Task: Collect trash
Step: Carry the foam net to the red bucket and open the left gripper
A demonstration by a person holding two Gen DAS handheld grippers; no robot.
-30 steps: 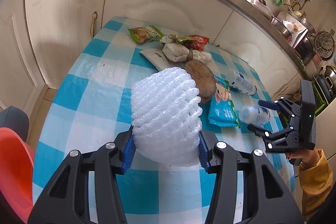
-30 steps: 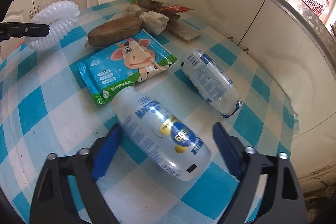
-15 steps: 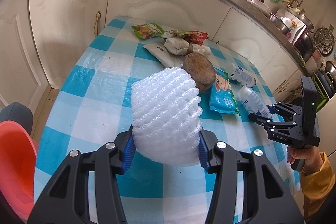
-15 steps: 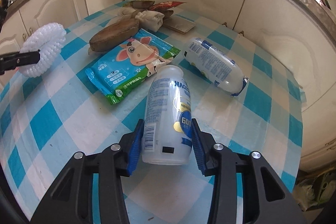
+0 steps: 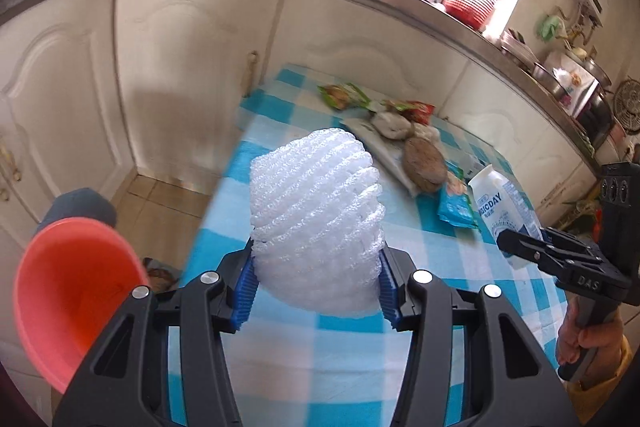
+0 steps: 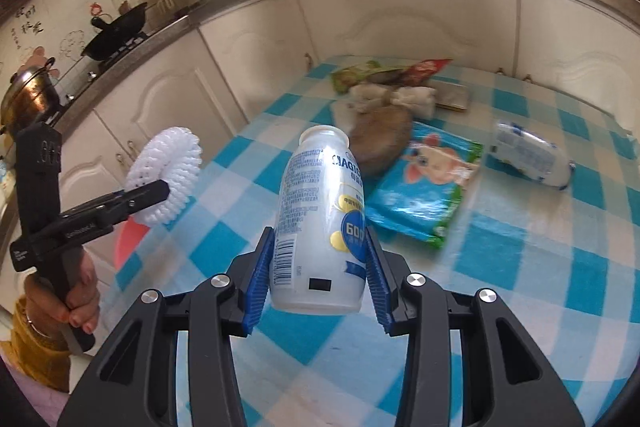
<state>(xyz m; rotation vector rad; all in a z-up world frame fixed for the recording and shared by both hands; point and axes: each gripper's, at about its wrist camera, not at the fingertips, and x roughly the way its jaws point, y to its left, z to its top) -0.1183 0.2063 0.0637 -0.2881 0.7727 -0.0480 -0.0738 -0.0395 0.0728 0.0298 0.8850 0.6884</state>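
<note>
Two sets of jaws clamp trash: left gripper [image 5: 316, 281] ribbed foam netting [image 5: 316, 219], right gripper [image 6: 318, 287] smooth plastic bottle [image 6: 320, 219].

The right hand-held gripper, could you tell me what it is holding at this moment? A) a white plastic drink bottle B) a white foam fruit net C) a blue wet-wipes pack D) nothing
A: the right hand-held gripper has its blue pads pressed on both sides of the white plastic drink bottle, lifted off the checked tablecloth.
</note>
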